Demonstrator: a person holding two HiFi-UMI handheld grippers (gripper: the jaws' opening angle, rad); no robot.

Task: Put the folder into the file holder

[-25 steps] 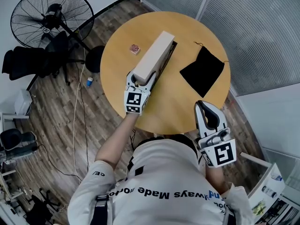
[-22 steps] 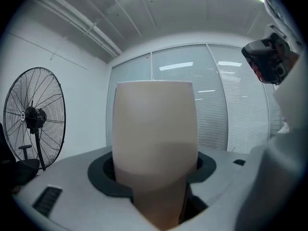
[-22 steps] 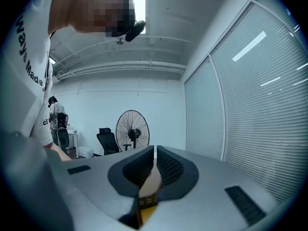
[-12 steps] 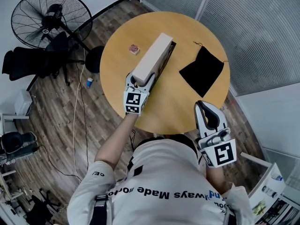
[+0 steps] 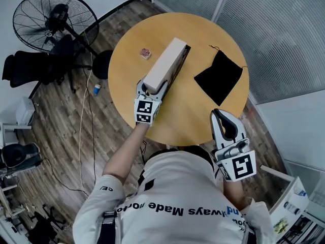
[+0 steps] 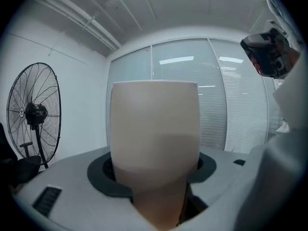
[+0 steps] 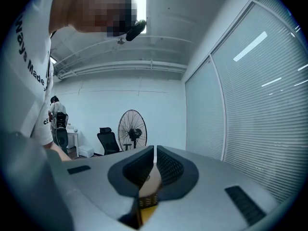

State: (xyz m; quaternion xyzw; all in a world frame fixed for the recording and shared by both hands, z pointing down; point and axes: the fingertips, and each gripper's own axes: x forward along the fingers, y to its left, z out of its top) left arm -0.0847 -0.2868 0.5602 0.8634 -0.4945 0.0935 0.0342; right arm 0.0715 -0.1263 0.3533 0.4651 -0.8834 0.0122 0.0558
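- The left gripper (image 5: 152, 89) is clamped wide on the near end of the beige folder (image 5: 170, 60). In the left gripper view the folder fills the whole gap between the jaws.
- The folder lies over the middle of the round bench (image 5: 203, 116). Its long axis runs straight away from the left gripper, slanting towards the far right.
- The black file holder (image 5: 184, 59) shows only as a dark strip along the folder's right side, parallel to it. Whether the folder is already partly inside cannot be told.
- The coming move probably turns on this alignment: a push along the folder's length, or a small shift right.
- The right gripper (image 5: 222, 117) hangs at the bench's near edge, well apart, its jaws pressed together on nothing, so the left hand is the nearer one.
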